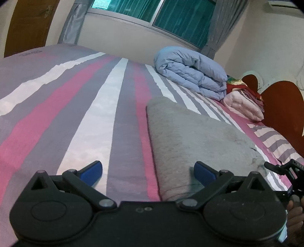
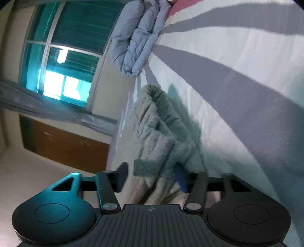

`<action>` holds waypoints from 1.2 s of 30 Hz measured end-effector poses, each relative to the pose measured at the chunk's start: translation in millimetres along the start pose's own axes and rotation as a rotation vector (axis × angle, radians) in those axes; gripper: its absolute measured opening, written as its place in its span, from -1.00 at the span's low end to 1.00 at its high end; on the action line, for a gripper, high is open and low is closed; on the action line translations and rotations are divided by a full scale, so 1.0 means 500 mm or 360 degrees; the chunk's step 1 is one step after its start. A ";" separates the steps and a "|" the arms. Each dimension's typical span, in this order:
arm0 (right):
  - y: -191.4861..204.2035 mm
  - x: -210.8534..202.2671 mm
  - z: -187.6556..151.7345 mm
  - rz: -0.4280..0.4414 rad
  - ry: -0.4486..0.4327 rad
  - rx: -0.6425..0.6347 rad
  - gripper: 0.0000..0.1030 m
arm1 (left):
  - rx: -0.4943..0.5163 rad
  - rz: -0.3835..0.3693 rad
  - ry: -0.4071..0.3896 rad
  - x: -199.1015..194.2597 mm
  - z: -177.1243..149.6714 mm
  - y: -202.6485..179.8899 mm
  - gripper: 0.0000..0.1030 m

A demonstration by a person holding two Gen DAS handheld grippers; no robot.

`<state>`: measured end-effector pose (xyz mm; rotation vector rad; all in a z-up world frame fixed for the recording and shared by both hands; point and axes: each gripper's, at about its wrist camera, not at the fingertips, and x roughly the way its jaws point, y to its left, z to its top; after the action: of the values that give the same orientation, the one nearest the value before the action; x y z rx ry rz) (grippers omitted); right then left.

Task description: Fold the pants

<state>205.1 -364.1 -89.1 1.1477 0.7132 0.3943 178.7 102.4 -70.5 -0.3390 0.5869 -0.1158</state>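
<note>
The grey fleece pants (image 1: 193, 140) lie folded in a long strip on the striped bed sheet (image 1: 76, 106). My left gripper (image 1: 148, 171) is open just above the bed, its right blue pad (image 1: 204, 172) over the near end of the pants, its left pad over bare sheet. In the right wrist view, which is rolled sideways, my right gripper (image 2: 152, 176) is open with a bunched end of the pants (image 2: 157, 136) between its fingers; the jaws are apart and not clamped. Part of the right gripper (image 1: 285, 171) shows at the right edge of the left wrist view.
A rolled blue duvet (image 1: 191, 74) and folded pink bedding (image 1: 245, 106) lie near the red headboard (image 1: 281, 106). A window with grey curtains (image 1: 171, 17) is behind the bed, a wooden door (image 1: 28, 24) to the left.
</note>
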 end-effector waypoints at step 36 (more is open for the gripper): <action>0.107 -0.042 -0.071 -0.0201 -0.0248 -0.0825 -0.23 | 0.0021 0.0147 0.0008 0.004 0.000 0.011 0.88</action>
<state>169.2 -332.9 -41.5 0.6317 0.5024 0.3512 180.6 106.9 -73.5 -0.2985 0.6058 -0.0316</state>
